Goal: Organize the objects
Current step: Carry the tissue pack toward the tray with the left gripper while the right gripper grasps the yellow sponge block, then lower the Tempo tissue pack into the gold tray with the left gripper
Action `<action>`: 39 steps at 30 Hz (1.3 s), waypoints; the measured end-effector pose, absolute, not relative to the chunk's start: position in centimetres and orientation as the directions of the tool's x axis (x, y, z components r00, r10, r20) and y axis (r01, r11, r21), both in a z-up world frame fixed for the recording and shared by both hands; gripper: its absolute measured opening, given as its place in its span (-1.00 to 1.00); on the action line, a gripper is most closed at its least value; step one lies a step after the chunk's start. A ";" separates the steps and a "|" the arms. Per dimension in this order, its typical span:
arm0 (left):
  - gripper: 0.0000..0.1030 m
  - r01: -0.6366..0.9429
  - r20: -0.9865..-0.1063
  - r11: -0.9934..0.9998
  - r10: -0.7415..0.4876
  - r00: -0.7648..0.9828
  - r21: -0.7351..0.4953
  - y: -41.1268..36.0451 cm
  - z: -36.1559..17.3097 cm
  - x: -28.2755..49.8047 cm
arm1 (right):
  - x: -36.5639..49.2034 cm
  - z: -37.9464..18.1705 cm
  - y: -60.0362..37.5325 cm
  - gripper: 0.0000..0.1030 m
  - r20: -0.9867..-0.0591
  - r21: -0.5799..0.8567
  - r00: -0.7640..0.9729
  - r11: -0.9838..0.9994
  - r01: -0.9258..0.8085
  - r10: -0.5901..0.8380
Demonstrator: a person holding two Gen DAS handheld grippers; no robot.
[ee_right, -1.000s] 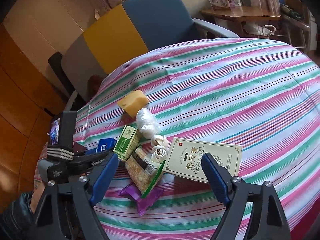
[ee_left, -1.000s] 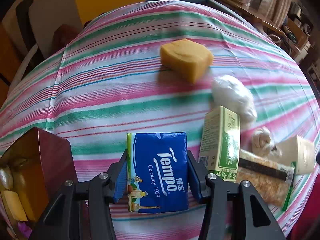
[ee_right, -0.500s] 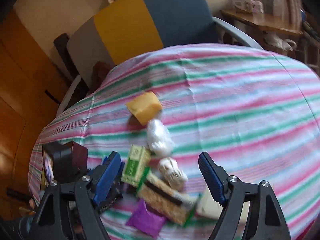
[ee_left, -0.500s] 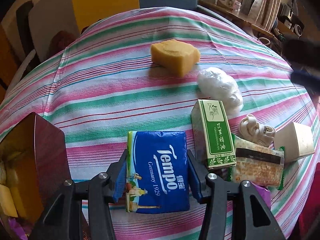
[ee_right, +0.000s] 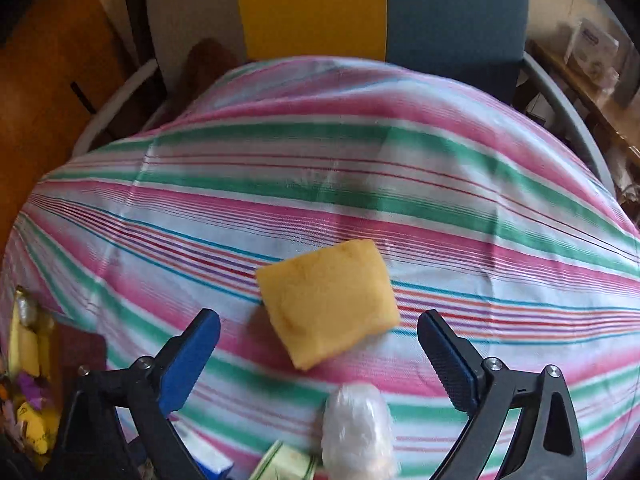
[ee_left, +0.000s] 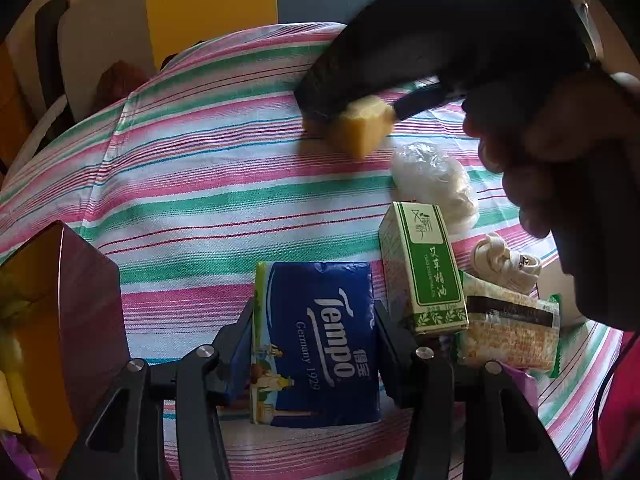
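Note:
My left gripper (ee_left: 314, 344) is shut on a blue Tempo tissue pack (ee_left: 316, 340), held low over the striped tablecloth (ee_left: 200, 184). My right gripper (ee_right: 320, 344) is open, its jaws standing on either side of a yellow sponge (ee_right: 328, 300) lying on the cloth; the sponge also shows in the left wrist view (ee_left: 362, 130) under the right gripper's dark body. A dark red box (ee_left: 60, 320) with items inside stands at the left.
A green carton (ee_left: 424, 268), a white plastic-wrapped bundle (ee_left: 436, 178), a knotted white cord (ee_left: 506, 264) and a cracker packet (ee_left: 508, 332) lie to the right of the tissue pack. A chair with yellow and blue back (ee_right: 380, 8) stands behind the table.
My right gripper has moved forward over the clutter to the yellow sponge, still open. My left gripper keeps its hold on the tissue pack and has barely shifted.

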State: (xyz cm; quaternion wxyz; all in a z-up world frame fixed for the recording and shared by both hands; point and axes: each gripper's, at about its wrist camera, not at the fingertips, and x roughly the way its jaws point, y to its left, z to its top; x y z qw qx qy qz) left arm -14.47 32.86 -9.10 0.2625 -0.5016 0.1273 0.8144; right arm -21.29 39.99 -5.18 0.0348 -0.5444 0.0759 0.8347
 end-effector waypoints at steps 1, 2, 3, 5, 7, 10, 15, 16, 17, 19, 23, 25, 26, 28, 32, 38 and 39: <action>0.02 -0.558 -0.882 -0.828 0.300 -0.362 -0.053 32.8 -9.1 -14.4 | -21.7 -5.8 39.7 0.14 -0.925 0.033 -0.379 -0.989 -0.147 0.026; 0.02 -0.559 -0.881 -0.828 0.302 -0.364 -0.053 32.8 -9.1 -14.4 | -21.7 -6.1 39.5 0.14 -0.929 0.003 -0.368 -0.989 -0.147 0.052; 0.02 -0.557 -0.881 -0.828 0.304 -0.364 -0.055 32.8 -9.1 -14.4 | -21.5 -5.7 39.4 0.11 -0.922 0.006 -0.383 -0.989 -0.145 0.050; 0.02 -0.552 -0.880 -0.831 0.308 -0.363 -0.063 32.7 -9.0 -14.5 | -20.2 -4.5 39.5 0.08 -0.909 0.025 -0.415 -0.989 -0.144 0.037; 0.02 -0.540 -0.877 -0.838 0.321 -0.358 -0.086 32.4 -8.8 -14.6 | -18.1 -2.8 39.6 0.08 -0.889 0.032 -0.456 -0.989 -0.147 0.039; 0.01 -0.519 -0.877 -0.836 0.373 -0.304 -0.176 31.4 -8.2 -14.8 | -14.5 -0.8 39.9 0.11 -0.871 0.053 -0.490 -0.987 -0.154 0.030; 0.01 -0.533 -0.838 -0.822 0.424 -0.342 -0.198 29.0 -4.9 -12.4 | -7.5 1.9 40.2 0.11 -0.826 0.082 -0.562 -0.975 -0.204 0.048; 0.01 -0.539 -0.830 -0.819 0.431 -0.353 -0.196 28.5 -4.1 -11.9 | -6.1 2.0 40.2 0.11 -0.821 0.098 -0.569 -0.973 -0.209 0.040; 0.01 -0.547 -0.822 -0.814 0.440 -0.363 -0.194 28.1 -3.4 -11.2 | -5.2 2.0 39.9 0.11 -0.821 0.116 -0.571 -0.972 -0.206 0.024; 0.01 -0.568 -0.796 -0.801 0.462 -0.391 -0.186 27.4 -2.3 -9.4 | -3.2 1.6 38.8 0.11 -0.825 0.147 -0.564 -0.971 -0.187 -0.016; 0.02 -0.569 -0.769 -0.807 0.462 -0.442 -0.158 24.4 -0.3 -6.3 | 0.3 0.5 35.3 0.11 -0.827 0.204 -0.552 -0.972 -0.115 -0.108; 0.02 -0.556 -0.761 -0.818 0.454 -0.463 -0.150 22.8 0.1 -5.3 | 1.3 -0.2 33.3 0.11 -0.830 0.208 -0.541 -0.976 -0.072 -0.137; 0.02 -0.549 -0.758 -0.824 0.448 -0.474 -0.143 22.1 0.2 -4.9 | 1.7 -0.6 32.1 0.11 -0.834 0.205 -0.531 -0.978 -0.048 -0.149; 0.02 -0.533 -0.752 -0.837 0.430 -0.499 -0.125 20.7 0.4 -4.2 | 2.4 -1.6 30.4 0.11 -0.845 0.189 -0.512 -0.982 -0.017 -0.154; 0.02 -0.498 -0.741 -0.861 0.400 -0.540 -0.101 18.1 0.7 -2.9 | 2.6 -3.8 28.6 0.09 -0.874 0.141 -0.468 -0.990 0.015 -0.131; 0.02 -0.453 -0.732 -0.884 0.384 -0.562 -0.116 14.9 0.3 -1.9 | 2.0 -6.0 27.9 0.08 -0.916 0.046 -0.399 -0.999 0.016 -0.048; 0.02 -0.445 -0.734 -0.887 0.384 -0.560 -0.124 14.4 0.1 -1.9 | 2.1 -6.1 28.0 0.08 -0.916 0.056 -0.398 -0.998 0.007 -0.054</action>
